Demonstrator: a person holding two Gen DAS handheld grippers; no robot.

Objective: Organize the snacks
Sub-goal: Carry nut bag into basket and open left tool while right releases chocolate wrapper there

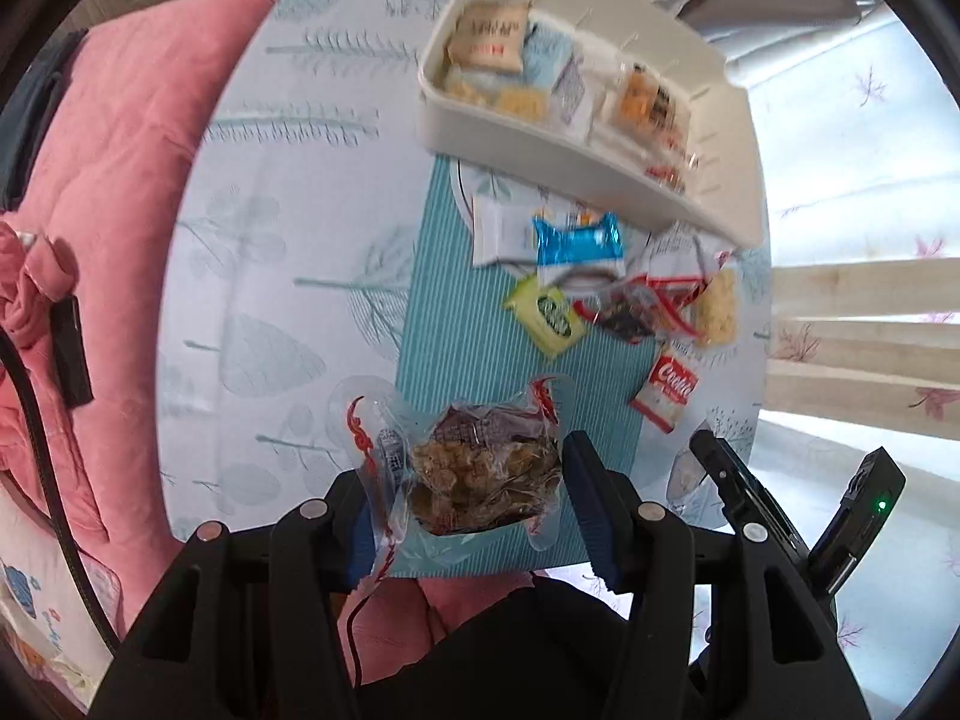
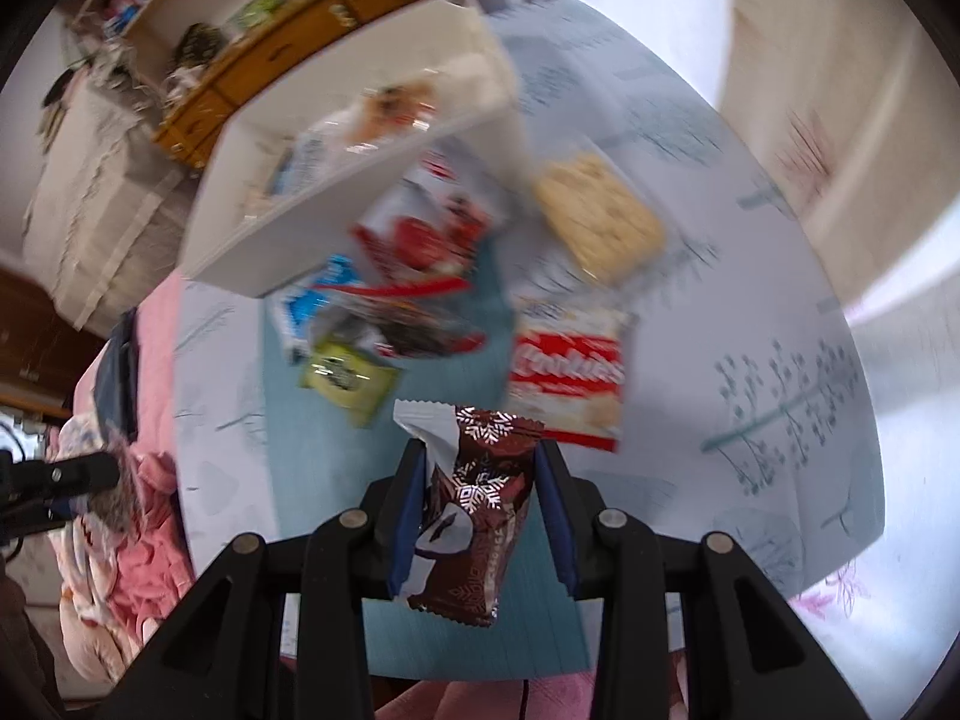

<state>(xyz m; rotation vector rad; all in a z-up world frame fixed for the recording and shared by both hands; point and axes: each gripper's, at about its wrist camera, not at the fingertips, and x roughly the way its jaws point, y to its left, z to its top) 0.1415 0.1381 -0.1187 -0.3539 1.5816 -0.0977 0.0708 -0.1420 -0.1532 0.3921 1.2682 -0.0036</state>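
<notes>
My left gripper [image 1: 474, 480] is shut on a clear packet of brown snack [image 1: 480, 468] and holds it above the near edge of the table. My right gripper [image 2: 480, 510] is shut on a dark brown wrapper with snowflakes [image 2: 480, 504]. A white divided tray [image 1: 480, 126] with several packets stands at the far side; it also shows blurred in the right wrist view [image 2: 336, 222]. Loose snacks lie in front of it: a blue packet [image 1: 579, 240], a yellow-green packet [image 1: 546, 315], a red and white Cookies packet [image 1: 666, 387], a pale cracker packet [image 2: 600, 219].
The table has a pale leaf-print cloth [image 1: 270, 240] with a teal striped mat [image 1: 456, 330]. A pink quilt [image 1: 108, 192] lies to the left. The right gripper's body [image 1: 750, 492] shows at the table's right edge. Wooden shelves [image 2: 270, 30] stand behind.
</notes>
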